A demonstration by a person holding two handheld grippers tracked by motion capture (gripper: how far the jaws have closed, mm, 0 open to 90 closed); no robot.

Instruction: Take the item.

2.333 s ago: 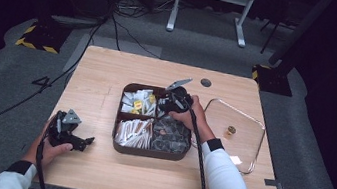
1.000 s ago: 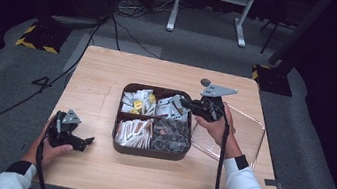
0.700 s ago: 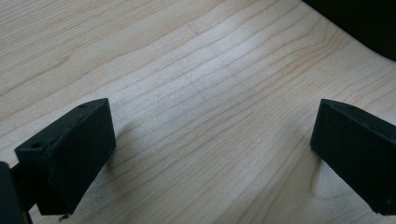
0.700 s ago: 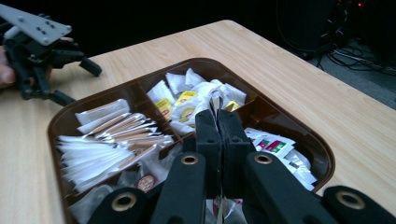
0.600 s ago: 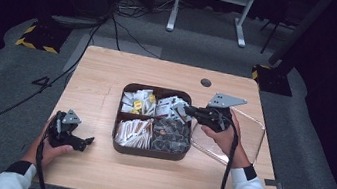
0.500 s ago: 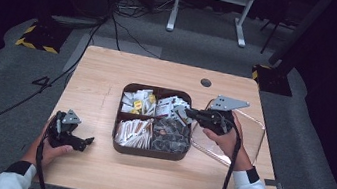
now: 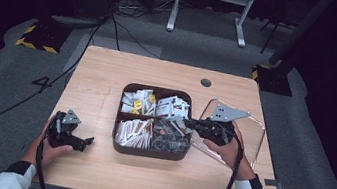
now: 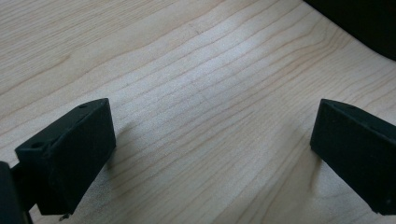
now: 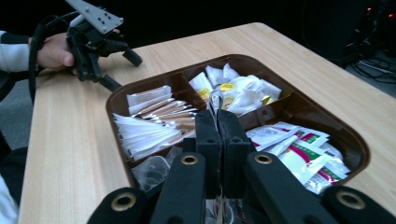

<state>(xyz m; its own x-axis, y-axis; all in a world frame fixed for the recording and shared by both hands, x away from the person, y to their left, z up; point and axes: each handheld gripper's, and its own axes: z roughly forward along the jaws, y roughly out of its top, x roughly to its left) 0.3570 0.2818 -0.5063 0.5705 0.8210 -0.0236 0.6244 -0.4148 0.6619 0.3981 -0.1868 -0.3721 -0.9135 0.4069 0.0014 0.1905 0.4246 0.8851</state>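
While right gripper (image 9: 217, 126) pinches packet (image 9: 215, 100), contents unreadable.

L gripper (image 7: 79, 140) sits low at near-left, held in L hand (image 7: 47, 149), jaws wide apart, pointing right. R gripper (image 7: 186, 123) in R hand (image 7: 224, 148), forearm angled up from bottom edge, jaws pressed together, poss. pinching something thin, pointing left.

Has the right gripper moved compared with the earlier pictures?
Yes. The right gripper went from above the brown tray toward the table's right side and now reaches back over the tray's right edge.
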